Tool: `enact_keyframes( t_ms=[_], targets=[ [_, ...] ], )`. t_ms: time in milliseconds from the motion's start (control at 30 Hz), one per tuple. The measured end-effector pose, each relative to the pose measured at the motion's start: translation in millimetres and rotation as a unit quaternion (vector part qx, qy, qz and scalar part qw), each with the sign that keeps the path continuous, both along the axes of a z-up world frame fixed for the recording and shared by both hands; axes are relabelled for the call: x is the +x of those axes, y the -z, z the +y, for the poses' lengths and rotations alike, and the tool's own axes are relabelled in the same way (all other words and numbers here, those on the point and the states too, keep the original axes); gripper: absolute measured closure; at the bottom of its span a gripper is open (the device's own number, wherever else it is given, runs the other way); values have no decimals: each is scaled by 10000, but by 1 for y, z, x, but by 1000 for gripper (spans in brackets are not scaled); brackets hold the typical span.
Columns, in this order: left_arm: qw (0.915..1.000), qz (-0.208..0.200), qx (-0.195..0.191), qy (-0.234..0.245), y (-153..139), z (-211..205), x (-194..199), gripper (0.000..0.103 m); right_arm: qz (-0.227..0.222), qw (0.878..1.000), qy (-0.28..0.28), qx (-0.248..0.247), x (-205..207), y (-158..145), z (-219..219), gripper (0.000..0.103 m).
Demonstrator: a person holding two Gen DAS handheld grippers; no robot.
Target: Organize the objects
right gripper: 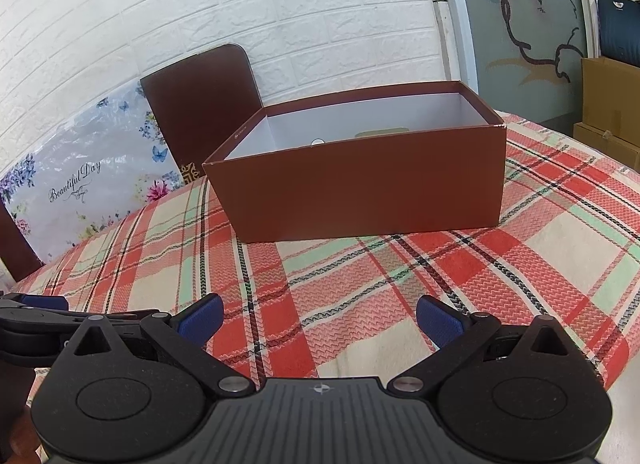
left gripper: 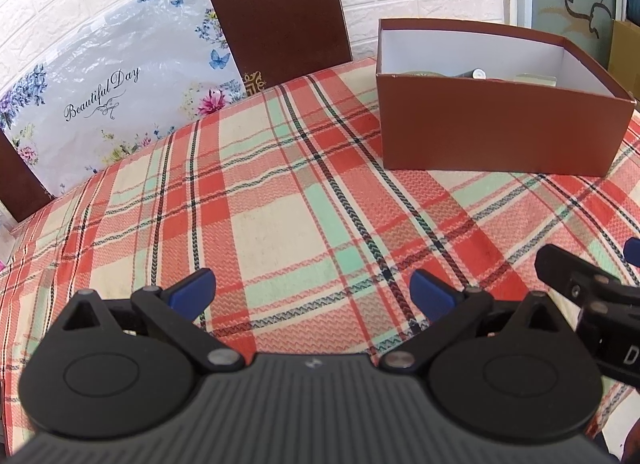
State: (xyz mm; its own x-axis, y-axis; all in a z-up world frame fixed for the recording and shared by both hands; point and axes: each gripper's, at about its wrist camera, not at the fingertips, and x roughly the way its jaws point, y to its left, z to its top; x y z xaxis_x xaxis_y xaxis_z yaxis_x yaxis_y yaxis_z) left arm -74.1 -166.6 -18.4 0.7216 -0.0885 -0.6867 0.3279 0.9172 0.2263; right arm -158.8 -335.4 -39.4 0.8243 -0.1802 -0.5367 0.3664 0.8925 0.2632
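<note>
Here, nearest the lens, the left tool [left gripper: 312, 292] hangs over the plaid cloth [left gripper: 280, 199] with its blue pads [left gripper: 192, 292] spread wide and nothing between them. The right tool [right gripper: 318, 322] hangs likewise over the same cloth, its blue pads [right gripper: 440, 322] apart and bare. The two tools sit side by side: the right one shows at the right edge of the left wrist view, the left one at the left edge of the right wrist view.

Farther along the bench stands the brown box [right gripper: 360, 187], lid off, white inside, resting flat on the cloth and well apart from both tools. A few small things lie at its bottom, only their tops peeking over the near wall; what they are I cannot tell.

Behind the bench a dark brown chair back [left gripper: 280, 11] rises, and beside it a floral plastic bag [left gripper: 100, 91] reading "Beautiful Day" leans against the white brick wall [right gripper: 240, 3].
</note>
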Motion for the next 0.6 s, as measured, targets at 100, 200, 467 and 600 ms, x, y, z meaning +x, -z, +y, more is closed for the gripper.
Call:
enact_keyframes(
  t_ms=[100,200,467,600],
  targets=[
    [10000,61,-3,8,2,0,1,0,33,10000,-1,5,1,2,1,1],
    [9999,102,3,-9,4,1,2,0,55,10000,-10,20,2,3,1,1],
    [9999,166,-22,7,6,1,3,0,66,10000,-24,28,2,4,0,1],
    [9998,188,-16,6,7,1,3,0,68,10000,-19,27,2,4,2,1]
  ],
)
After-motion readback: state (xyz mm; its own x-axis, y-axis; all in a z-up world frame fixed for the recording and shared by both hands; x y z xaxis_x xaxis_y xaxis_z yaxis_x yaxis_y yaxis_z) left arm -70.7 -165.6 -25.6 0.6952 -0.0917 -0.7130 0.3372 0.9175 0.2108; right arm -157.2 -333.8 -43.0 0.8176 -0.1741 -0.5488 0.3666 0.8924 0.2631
